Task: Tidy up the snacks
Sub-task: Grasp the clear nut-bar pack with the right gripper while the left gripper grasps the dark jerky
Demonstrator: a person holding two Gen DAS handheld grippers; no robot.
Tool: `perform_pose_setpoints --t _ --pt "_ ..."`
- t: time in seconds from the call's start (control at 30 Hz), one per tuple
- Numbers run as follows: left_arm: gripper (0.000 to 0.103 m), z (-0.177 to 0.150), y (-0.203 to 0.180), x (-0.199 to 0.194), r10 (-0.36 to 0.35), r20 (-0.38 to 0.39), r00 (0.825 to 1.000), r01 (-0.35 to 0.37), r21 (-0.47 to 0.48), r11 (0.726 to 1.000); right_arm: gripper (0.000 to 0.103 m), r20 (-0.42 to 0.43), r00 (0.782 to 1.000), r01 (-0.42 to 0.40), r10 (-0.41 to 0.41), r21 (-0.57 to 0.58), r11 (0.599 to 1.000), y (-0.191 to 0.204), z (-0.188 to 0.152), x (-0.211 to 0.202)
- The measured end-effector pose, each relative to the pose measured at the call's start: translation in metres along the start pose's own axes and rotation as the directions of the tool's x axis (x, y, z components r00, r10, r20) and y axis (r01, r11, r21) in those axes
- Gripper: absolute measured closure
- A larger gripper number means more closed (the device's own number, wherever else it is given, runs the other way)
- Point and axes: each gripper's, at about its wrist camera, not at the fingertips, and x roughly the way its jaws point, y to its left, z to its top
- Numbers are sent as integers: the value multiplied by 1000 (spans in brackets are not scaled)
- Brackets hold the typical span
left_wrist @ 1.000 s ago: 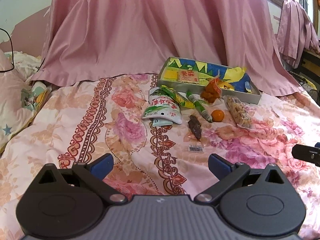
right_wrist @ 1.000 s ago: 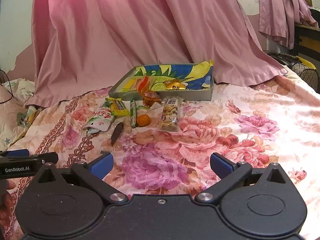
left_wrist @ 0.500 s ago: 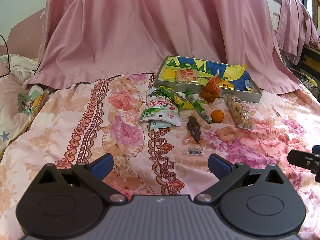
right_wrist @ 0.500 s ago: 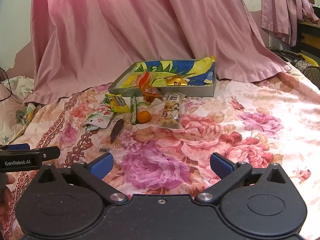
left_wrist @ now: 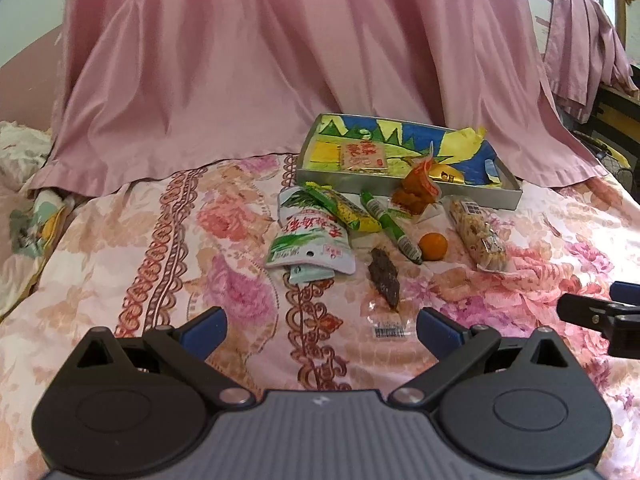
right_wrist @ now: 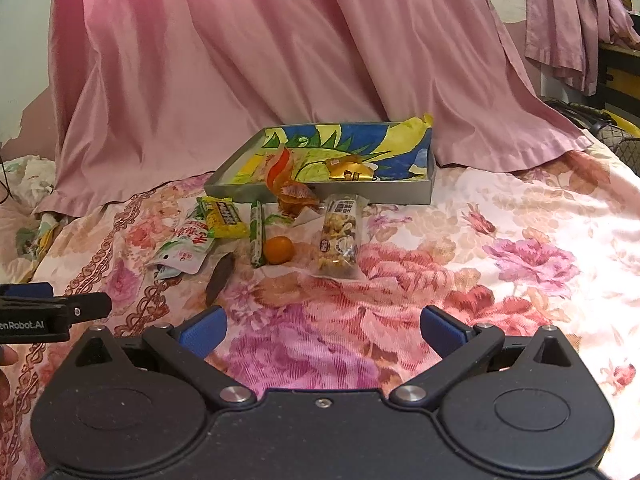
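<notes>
Several snacks lie on the floral bedspread before a grey tray point(left_wrist: 460, 194) point(right_wrist: 320, 193) lined with blue and yellow paper. In front of it are a white-green pouch point(left_wrist: 310, 240) point(right_wrist: 186, 246), a yellow-green bar point(left_wrist: 344, 208) point(right_wrist: 224, 217), a green stick point(left_wrist: 390, 226) point(right_wrist: 256, 236), a small orange point(left_wrist: 433, 246) point(right_wrist: 279, 249), a dark brown piece point(left_wrist: 383, 276) point(right_wrist: 219, 276), an orange wrapped snack point(left_wrist: 416, 194) point(right_wrist: 294, 196) and a nut bar point(left_wrist: 478, 236) point(right_wrist: 338, 242). My left gripper point(left_wrist: 322, 326) and right gripper point(right_wrist: 323, 326) are both open and empty, short of the snacks.
A pink curtain point(left_wrist: 280, 60) point(right_wrist: 260, 48) hangs behind the tray. A red-printed packet point(left_wrist: 363, 155) and a gold packet point(right_wrist: 350, 168) lie in the tray. Bedding is bunched at the left point(left_wrist: 24, 216). The right gripper's finger shows in the left wrist view point(left_wrist: 592, 312).
Both grippers have moved forward toward the snacks and tray, which look larger and nearer. Both stay open.
</notes>
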Motion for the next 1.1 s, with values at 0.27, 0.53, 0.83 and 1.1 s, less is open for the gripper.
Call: perform_pose_setpoints --t 0.27,0.53,0.83,1.1 --pt "0 19 3 34 -110 -26 994 111 36 993 1 23 1000 13 -13 -24 1000 -4 18 36" --pt "0 27 -13 74 -257 -98 961 266 93 959 1 37 999 -18 20 -58 998 -21 48 97" --pt "7 21 -35 110 -299 -194 934 326 125 937 5 1 997 -80 81 -48 996 -34 52 134" --pt "17 26 -33 136 -255 -256 932 277 56 959 16 -47 993 -107 104 -63 992 -34 51 152"
